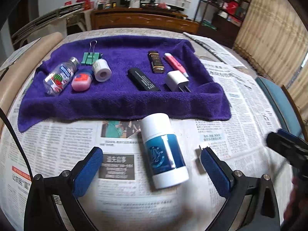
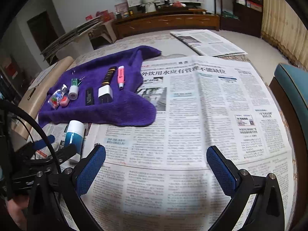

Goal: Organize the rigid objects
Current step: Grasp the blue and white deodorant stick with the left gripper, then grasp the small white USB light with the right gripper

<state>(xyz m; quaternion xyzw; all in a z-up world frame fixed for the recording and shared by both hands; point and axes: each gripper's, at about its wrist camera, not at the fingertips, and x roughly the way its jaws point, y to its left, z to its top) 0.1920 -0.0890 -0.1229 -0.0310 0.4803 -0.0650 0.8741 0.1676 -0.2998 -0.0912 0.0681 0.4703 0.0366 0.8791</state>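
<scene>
On tabletop newspaper (image 1: 57, 144), white bottle (image 1: 163, 150) lies between spread left tongs (image 1: 152, 165): rigid, light-looking, slick, rolls; pinch mid-body. Right tongs (image 2: 156, 159) spread, empty.

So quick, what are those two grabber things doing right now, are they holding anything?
Left gripper: jaws wide open, holding nothing; the white-and-blue bottle lies loose between them.
Right gripper: jaws wide open, empty, over the newspaper.
</scene>
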